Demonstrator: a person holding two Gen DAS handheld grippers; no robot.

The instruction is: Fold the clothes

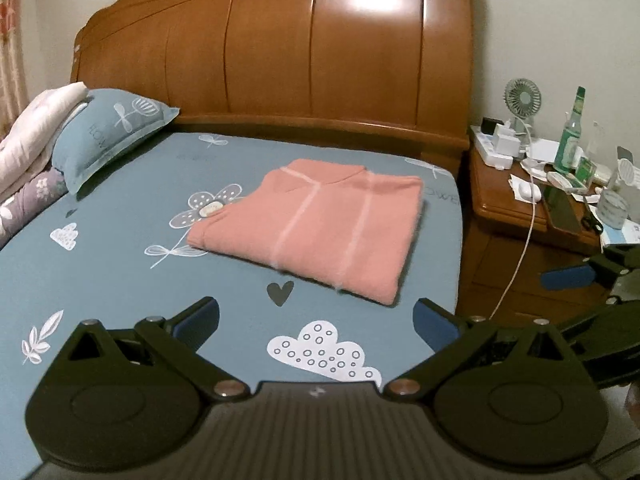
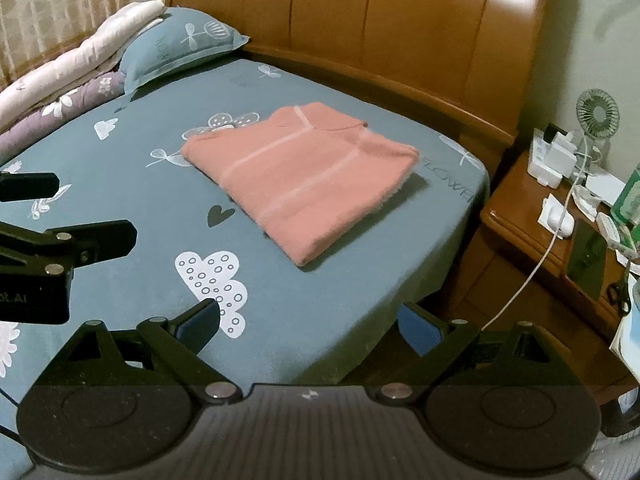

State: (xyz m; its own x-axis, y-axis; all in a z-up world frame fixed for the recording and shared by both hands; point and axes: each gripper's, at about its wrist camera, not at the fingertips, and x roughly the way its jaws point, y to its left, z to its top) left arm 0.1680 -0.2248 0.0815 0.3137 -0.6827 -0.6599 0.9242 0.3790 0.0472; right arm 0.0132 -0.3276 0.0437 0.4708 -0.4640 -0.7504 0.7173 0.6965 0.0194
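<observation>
Garment point(image 1: 316, 228) folded, one, two tongs, left tongs point(image 1: 316, 322) and right tongs point(image 2: 310, 322), gaping

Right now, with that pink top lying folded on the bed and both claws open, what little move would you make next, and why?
Probably draw both back and leave it alone. The pink top already lies as a flat, squared packet on the bed sheet, with no sleeve sticking out. The left gripper and right gripper both stand open and empty, short of the cloth, so nothing seems left to fold.

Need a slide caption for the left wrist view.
Left gripper open and empty above the bed sheet, facing a folded pink garment.
</observation>
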